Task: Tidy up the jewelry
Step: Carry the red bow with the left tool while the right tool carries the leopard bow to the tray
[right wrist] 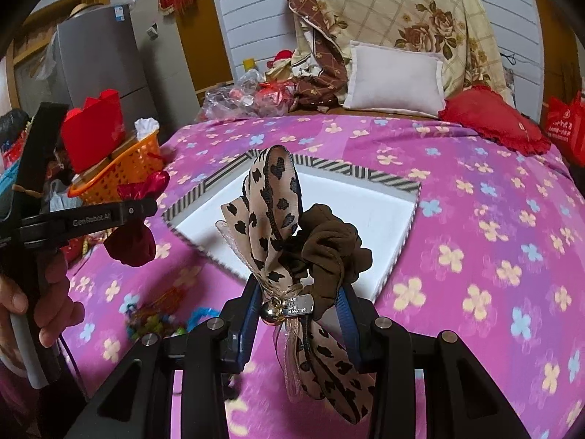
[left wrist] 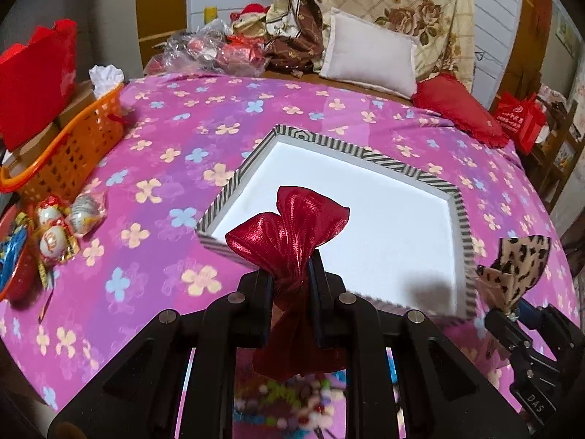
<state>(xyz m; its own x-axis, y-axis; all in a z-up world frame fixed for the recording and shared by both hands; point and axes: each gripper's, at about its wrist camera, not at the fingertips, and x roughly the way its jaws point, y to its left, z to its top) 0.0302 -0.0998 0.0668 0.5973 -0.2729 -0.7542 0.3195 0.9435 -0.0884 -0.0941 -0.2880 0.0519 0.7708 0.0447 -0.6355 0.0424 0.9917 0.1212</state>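
You're mid-carry: your left tongs (left wrist: 290, 274) grip the red pouch (left wrist: 292, 226) and your right tongs (right wrist: 298, 300) clamp the leopard scrunchie (right wrist: 270, 216), both held above the bed (left wrist: 182, 139) beside the tray (left wrist: 365, 153). Next, lower each inside its rim and release.

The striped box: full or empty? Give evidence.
Empty: the striped box shows only bare white floor; both hair accessories are gripper-held, outside it.

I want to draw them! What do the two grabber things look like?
Both are black plastic with round silver bolts. The left gripper has black fingers and white "GenRobot.AI" lettering on its side. The right gripper has blue finger pads. A bare hand holds the left one's handle.
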